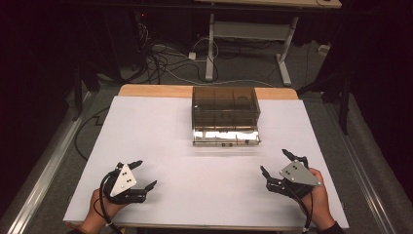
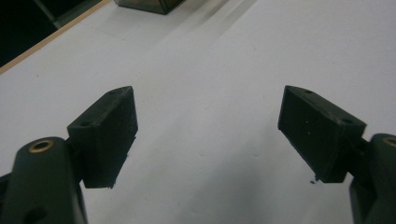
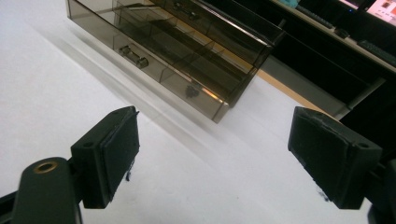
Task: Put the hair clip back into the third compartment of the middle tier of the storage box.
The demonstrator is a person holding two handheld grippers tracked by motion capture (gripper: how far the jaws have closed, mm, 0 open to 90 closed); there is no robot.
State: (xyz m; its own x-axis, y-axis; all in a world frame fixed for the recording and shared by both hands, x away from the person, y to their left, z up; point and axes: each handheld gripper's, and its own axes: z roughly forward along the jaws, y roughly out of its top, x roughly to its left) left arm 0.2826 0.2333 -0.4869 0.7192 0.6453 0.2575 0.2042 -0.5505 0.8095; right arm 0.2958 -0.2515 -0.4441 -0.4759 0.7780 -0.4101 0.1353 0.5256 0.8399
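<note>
Item: smoked clear drawer box (image 1: pixel 225 114), standing on the white bench (image 1: pixel 160 146) toward its far edge, roughly on the centre line. Its long axis runs across the bench, with the drawer fronts facing us; in the right gripper view a small drawer handle (image 3: pixel 133 56) shows on the near face.

Left gripper (image 1: pixel 138 174): we hold it on the near side of the box and off to its left, well apart from it. Fingers (image 2: pixel 105 135) spread wide, nothing between them but bare bench.

Right gripper (image 1: pixel 277 163): on the near side of the box and off to its right, also well apart. Fingers (image 3: pixel 108 154) spread wide and empty; the box corner (image 3: pixel 223 112) lies ahead and slightly left of the gap between them.

Relation that matters: the box lies forward of both grippers, between their lines. We judge the right gripper somewhat nearer to the drawer fronts, and it already points at them, so a reach for a handle would fall to it.
</note>
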